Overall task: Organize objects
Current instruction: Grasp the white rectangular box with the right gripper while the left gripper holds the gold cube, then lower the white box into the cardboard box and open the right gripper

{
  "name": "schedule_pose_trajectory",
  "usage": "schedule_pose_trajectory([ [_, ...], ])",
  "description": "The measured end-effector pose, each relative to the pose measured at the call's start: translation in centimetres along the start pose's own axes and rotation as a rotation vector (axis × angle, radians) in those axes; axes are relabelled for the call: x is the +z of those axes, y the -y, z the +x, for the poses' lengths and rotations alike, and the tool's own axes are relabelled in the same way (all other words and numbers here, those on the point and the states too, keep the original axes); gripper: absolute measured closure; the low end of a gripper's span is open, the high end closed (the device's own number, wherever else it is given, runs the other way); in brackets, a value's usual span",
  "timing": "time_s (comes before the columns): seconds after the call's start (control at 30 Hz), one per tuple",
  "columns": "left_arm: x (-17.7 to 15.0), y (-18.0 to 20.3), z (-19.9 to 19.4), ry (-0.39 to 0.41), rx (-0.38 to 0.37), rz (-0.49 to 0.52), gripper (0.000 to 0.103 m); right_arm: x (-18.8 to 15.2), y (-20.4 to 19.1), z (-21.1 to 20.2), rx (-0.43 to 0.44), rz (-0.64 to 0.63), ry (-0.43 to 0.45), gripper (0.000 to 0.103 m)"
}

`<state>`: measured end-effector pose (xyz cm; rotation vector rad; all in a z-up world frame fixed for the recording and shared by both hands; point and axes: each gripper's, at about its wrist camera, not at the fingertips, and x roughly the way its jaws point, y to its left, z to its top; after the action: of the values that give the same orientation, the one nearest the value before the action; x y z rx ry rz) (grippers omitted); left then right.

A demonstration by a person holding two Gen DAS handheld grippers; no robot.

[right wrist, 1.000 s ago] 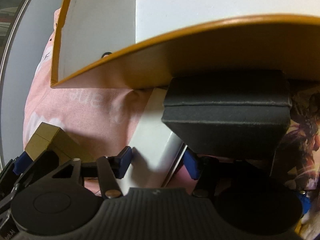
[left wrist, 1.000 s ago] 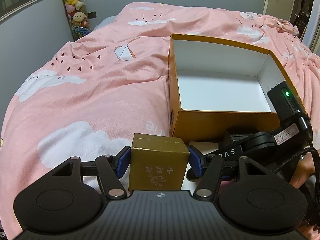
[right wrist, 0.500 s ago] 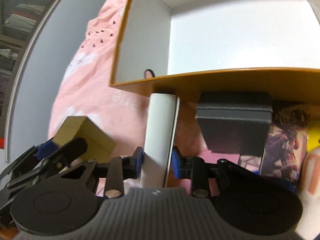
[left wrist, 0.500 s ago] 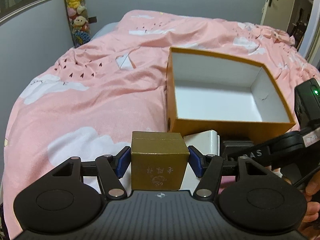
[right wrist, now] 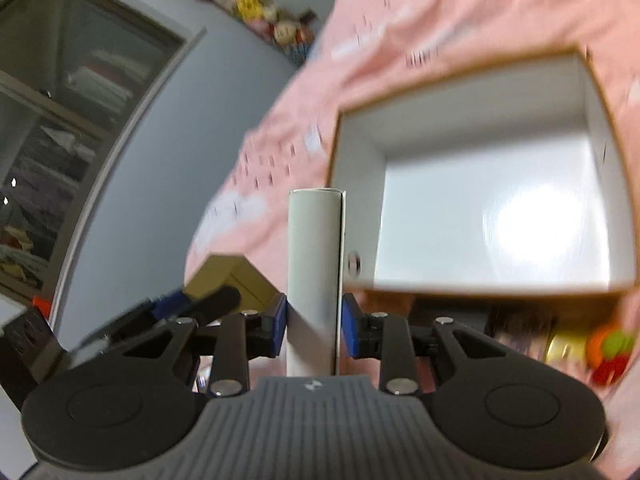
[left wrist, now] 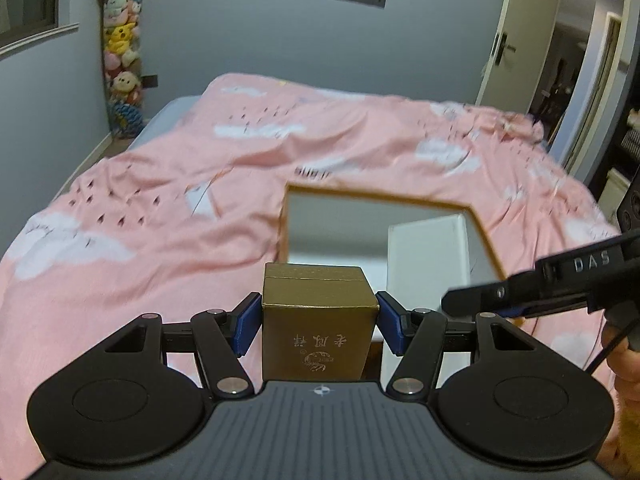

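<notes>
Apparently gold box (left wrist: 318, 328) between left jaws, white box (right wrist: 314, 280) between right jaws

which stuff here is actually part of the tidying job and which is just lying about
Part of the job:
- gold box, clamped in the left gripper
- flat white box, clamped in the right gripper, whose jaws have just been closing on it
- open orange carton, white inside

Just lying about:
- pink bedspread
- plush toys in the corner
- door
</notes>
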<state>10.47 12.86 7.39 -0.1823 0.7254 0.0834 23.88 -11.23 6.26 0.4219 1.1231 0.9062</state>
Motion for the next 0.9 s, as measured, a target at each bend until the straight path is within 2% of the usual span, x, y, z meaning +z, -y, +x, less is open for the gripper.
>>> schedule_pose_trajectory([
  [0.17,2.4,-0.4,3.0,0.011,-0.064,-0.057,0.033,3.8,1.0,0.9,-0.040,0.004,0.103,0.072],
  [0.3,3.6,-0.8,5.7,0.014,-0.082,-0.082,0.033,6.1,2.9,3.9,-0.099,-0.017,0.116,0.072],
  [0.47,3.8,-0.8,8.2,-0.005,-0.071,-0.089,0.033,6.7,5.3,10.5,-0.116,-0.005,0.005,0.072],
  [0.6,3.8,-1.4,9.1,-0.013,-0.061,-0.090,0.033,6.8,7.0,14.5,-0.075,0.044,-0.087,0.072],
  [0.8,4.0,-2.2,10.0,-0.018,-0.031,-0.091,0.033,6.9,8.1,18.4,-0.037,0.076,-0.198,0.072],
  [0.9,4.0,-2.5,10.4,-0.023,-0.018,-0.089,0.033,7.0,8.6,19.8,-0.053,0.094,-0.229,0.072],
])
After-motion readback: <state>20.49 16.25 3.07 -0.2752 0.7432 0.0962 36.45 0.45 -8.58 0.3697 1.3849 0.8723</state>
